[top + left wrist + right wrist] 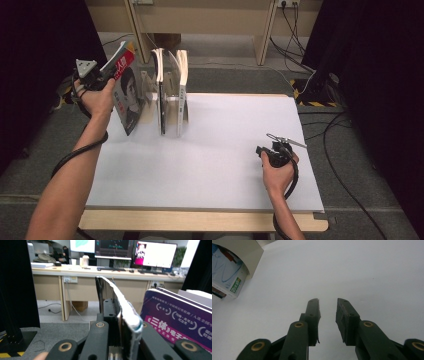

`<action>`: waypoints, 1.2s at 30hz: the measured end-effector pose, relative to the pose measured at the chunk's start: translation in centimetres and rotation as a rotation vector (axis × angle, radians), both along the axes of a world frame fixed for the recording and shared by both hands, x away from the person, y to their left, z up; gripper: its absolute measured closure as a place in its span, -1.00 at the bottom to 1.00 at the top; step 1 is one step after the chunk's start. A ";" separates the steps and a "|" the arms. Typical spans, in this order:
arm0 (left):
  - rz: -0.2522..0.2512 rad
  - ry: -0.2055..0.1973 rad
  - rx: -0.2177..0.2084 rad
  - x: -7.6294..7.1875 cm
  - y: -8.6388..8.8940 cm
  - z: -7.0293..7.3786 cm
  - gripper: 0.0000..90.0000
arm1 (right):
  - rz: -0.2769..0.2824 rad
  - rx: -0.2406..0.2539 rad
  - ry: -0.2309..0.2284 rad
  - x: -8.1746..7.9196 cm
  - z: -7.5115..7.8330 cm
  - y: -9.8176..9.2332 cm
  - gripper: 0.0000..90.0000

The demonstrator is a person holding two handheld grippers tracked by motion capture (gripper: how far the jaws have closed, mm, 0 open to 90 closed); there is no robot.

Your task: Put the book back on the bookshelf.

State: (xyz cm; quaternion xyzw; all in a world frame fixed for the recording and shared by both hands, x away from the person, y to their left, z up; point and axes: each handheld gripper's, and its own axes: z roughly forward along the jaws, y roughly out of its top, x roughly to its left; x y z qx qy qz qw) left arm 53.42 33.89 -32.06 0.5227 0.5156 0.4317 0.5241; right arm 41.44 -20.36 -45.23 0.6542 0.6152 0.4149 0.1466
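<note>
My left gripper [110, 70] is raised at the table's far left and is shut on the top edge of a thin book [127, 97] with a red-and-black cover showing a portrait. The book leans tilted, left of two upright books [161, 90] in a wooden rack [148, 82]. In the left gripper view the jaws [117, 308] pinch the book's white page edge [127, 315], and a purple book [180, 317] stands to its right. My right gripper [266, 150] rests low over the white table at the right. Its jaws [328, 302] are open with nothing between them.
The white tabletop [215, 150] spreads between the two hands. A white book [229, 272] in the rack shows at the upper left of the right gripper view. Beyond the table stand wooden desk legs [262, 35] and floor cables [345, 145].
</note>
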 end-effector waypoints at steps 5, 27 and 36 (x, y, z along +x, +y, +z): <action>0.018 -0.006 0.041 -0.5 0.8 -0.4 0.90 | -0.004 0.002 0.000 -0.1 -0.1 -0.1 0.60; -0.022 0.084 -0.050 -0.5 2.1 -0.9 0.83 | -0.004 0.010 0.009 -0.1 -0.2 0.0 0.58; -0.078 0.144 -0.036 -0.1 1.8 -0.1 0.87 | -0.004 0.013 0.013 -0.1 -0.2 0.0 0.57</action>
